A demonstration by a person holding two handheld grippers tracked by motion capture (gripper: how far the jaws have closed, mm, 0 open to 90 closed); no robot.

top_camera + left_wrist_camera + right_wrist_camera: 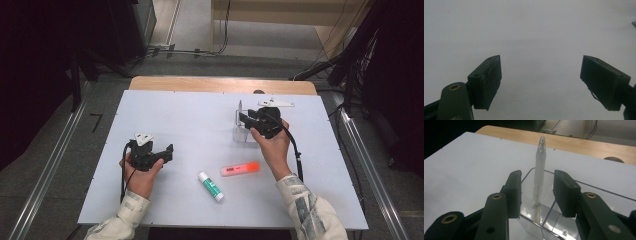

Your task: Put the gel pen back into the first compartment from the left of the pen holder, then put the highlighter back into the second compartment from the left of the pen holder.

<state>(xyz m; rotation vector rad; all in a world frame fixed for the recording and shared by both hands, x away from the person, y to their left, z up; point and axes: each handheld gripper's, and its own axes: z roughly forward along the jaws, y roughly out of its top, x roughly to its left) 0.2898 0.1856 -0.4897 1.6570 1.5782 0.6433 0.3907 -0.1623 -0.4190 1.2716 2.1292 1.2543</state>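
A slim pen (540, 167) with a frosted white barrel and a clear pointed cap stands almost upright in a clear plastic holder (554, 220), a square-walled box with glossy, see-through sides. The right tool (537, 192) sits over the holder with its matte black, blocky jaws on either side of the pen, a gap showing on both sides, so the pen stands released between them. In the high view the holder (241, 131) is at about 2 o'clock on the bench (200, 115), which is a smooth, pale sheet over a wooden top (a strip of wood shows along the far edge). The right tool (248, 119) is just beside it, held in the right hand (274, 147).

The left tool (540, 80) is spread wide with nothing between its flat rubbery pads, low over bare bench at 9 o'clock. A glossy orange highlighter (240, 168) and a white glue stick with a green label (211, 186) lie flat near 6 o'clock, close together but apart.
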